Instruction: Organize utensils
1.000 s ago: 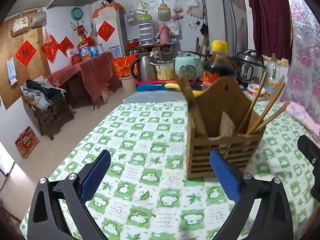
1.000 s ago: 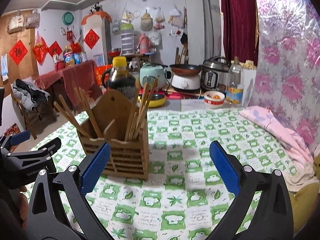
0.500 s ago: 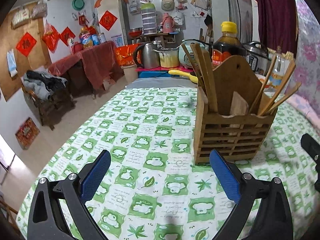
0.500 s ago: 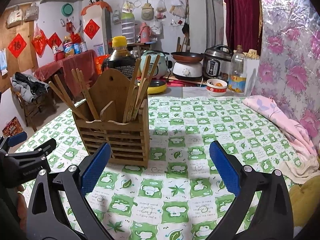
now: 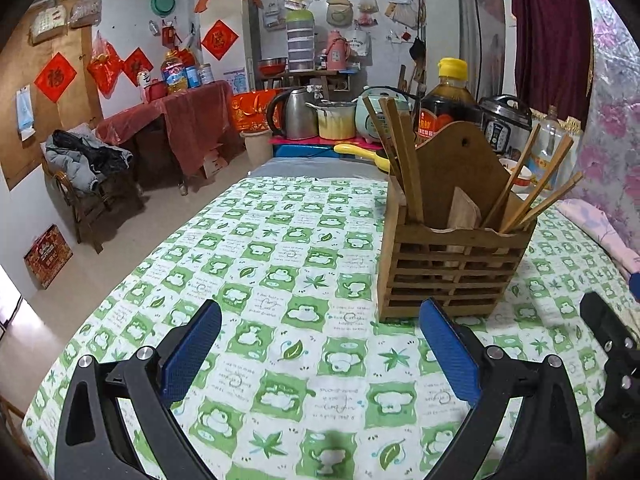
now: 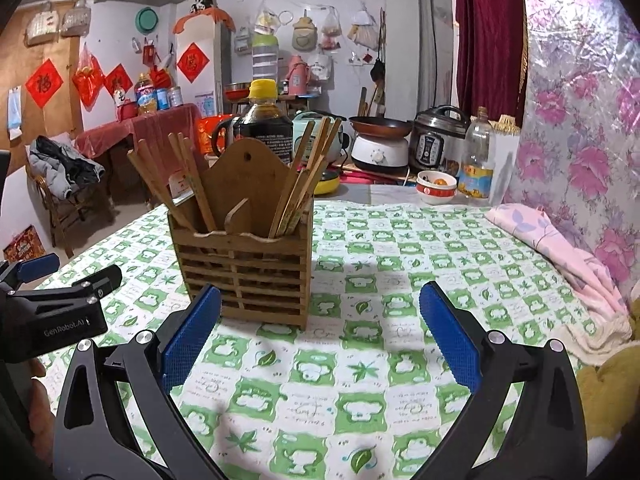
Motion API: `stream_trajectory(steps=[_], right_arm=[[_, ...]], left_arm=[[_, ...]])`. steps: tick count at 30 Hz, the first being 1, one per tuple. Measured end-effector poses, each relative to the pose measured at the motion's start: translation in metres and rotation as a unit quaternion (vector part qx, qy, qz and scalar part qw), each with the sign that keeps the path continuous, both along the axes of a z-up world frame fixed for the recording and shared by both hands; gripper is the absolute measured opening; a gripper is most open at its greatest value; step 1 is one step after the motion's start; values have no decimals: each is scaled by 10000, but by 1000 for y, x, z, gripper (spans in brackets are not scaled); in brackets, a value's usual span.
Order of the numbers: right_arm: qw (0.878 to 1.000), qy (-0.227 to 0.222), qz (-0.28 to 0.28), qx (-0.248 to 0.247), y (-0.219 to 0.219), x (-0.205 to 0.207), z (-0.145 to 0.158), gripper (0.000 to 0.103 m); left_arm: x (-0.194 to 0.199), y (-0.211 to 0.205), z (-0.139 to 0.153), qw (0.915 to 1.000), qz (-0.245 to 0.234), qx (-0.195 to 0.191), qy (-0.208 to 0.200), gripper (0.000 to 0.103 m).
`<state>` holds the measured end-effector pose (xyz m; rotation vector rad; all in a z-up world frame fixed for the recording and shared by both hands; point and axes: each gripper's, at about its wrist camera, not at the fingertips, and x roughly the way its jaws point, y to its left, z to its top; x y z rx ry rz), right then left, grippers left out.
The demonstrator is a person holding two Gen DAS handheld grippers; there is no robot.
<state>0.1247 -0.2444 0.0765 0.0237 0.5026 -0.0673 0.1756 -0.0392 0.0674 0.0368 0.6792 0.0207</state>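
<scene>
holder ahead-right of left fingers | left of right fingers

Lower ends of chopsticks lost inside holder. Bottle mostly masked behind holder's backboard at frame centre. Right claw cut by right edge of left view. Label print on bottle too small to read.
</scene>
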Motion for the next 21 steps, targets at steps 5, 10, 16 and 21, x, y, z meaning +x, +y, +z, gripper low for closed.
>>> stream_trajectory(steps=[5, 10, 16, 21], right_arm=[[10000, -9, -11, 5, 2, -15, -5, 96], [9998, -170, -61, -36, 4, -33, -7, 96], [9991, -387, -139, 34, 3, -55, -6, 96], [9985, -533, -106, 27, 6, -70, -8, 96]], left_arm=[[-18, 2, 1, 9998, 121, -5, -136, 97], [-38, 0, 0, 9993, 178, 163, -294, 97], [-62, 1, 6, 9980, 178, 125, -594, 97], [-76, -6, 3, 9966, 123, 326, -743, 97]])
